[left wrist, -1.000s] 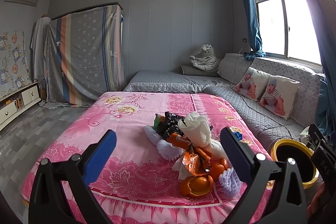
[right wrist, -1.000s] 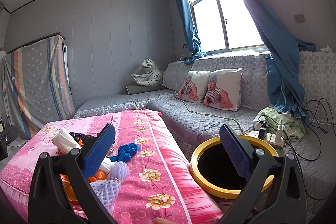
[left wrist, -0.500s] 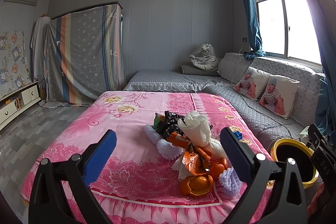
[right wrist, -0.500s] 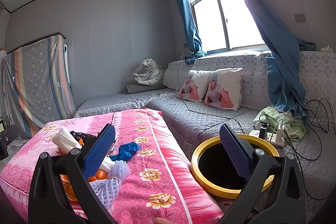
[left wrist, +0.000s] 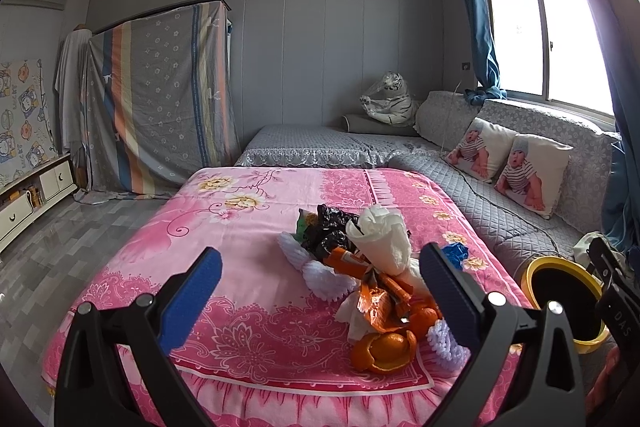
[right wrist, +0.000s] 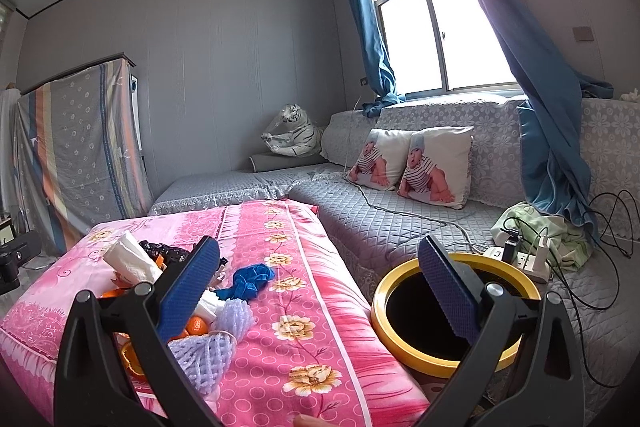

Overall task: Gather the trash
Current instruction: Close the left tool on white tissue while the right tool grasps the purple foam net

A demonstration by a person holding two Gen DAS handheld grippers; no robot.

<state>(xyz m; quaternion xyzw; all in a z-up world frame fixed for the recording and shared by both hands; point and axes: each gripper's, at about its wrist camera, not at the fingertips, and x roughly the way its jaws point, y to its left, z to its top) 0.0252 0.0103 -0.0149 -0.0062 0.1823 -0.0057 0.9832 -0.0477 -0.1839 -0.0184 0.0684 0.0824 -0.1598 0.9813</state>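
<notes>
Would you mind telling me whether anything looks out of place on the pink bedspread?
Yes: a heap of trash, with orange peel, crumpled tissue and black plastic, lies on the pink bedspread instead of in the yellow-rimmed bin beside it.

- Left gripper: black triangular frame, silver screws, blue textured pads.
- Right gripper: same black frame with blue pads; white "DAS" lettering on its side.
</notes>
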